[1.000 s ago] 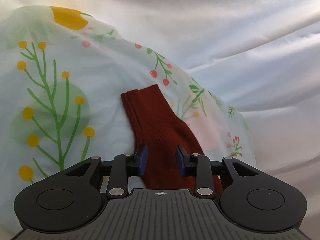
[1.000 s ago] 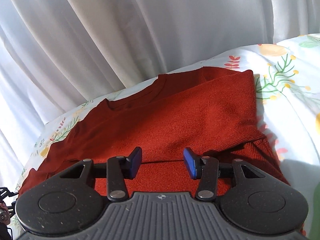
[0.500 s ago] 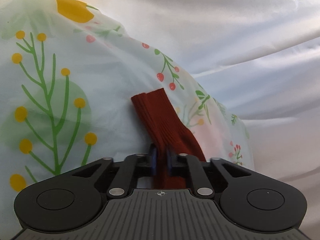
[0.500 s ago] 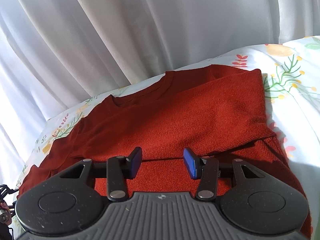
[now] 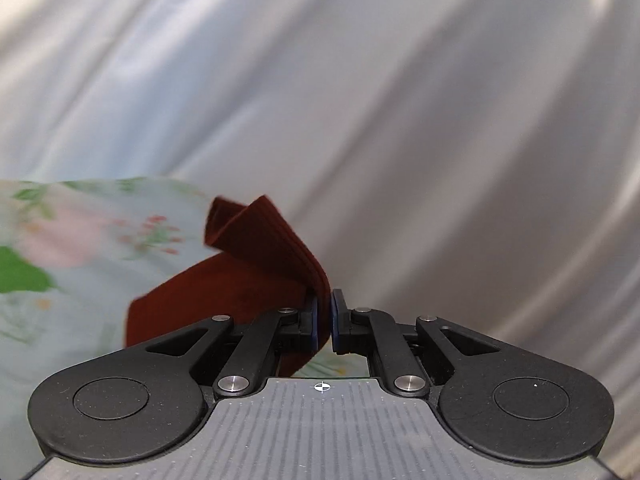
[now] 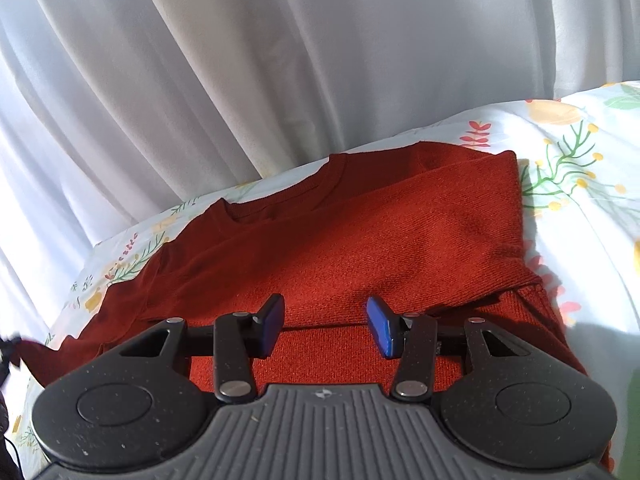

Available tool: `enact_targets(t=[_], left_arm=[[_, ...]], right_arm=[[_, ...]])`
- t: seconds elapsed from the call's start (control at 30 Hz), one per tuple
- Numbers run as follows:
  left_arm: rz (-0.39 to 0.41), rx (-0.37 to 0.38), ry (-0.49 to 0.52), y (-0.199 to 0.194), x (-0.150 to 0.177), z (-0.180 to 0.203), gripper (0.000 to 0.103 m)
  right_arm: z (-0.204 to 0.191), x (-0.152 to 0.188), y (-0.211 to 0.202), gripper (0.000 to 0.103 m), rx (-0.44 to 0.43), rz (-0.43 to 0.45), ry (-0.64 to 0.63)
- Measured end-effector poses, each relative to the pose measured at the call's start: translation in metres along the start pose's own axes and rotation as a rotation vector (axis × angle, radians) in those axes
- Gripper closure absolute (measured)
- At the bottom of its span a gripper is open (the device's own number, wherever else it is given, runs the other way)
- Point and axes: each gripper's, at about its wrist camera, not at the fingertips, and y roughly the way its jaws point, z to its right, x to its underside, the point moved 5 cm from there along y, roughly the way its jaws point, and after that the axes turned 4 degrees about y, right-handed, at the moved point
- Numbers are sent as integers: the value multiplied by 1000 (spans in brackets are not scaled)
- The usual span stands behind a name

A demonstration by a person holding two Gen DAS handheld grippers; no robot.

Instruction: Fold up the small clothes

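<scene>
- The rust-red sweater (image 6: 360,236) lies spread on the flowered sheet (image 6: 580,184), one side already folded in.
- The right gripper (image 6: 326,326) hovers over the sweater's body, jaws half-wide and empty.
- The left gripper (image 5: 324,320), jaws pinched on the sleeve (image 5: 256,252), holds its cuff in the air; judged next: carry it across the body and release.

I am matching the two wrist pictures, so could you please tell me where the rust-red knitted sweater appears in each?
Left wrist: the rust-red knitted sweater is only a sleeve, left of centre, pinched in the left gripper.
Right wrist: it fills the centre, body spread flat.
Shared landmark: the floral bedsheet.
</scene>
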Motion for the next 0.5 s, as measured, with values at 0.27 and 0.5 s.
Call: enact_targets(t=[0.27,0.5], left_arm=[[-442,193,252,70,155,128,50],[-416,-62,40,34,145,42,27]], right_arm=[[10,-4,-11,57,0,18,20],[12,-10,10,57,-76,-78,67]])
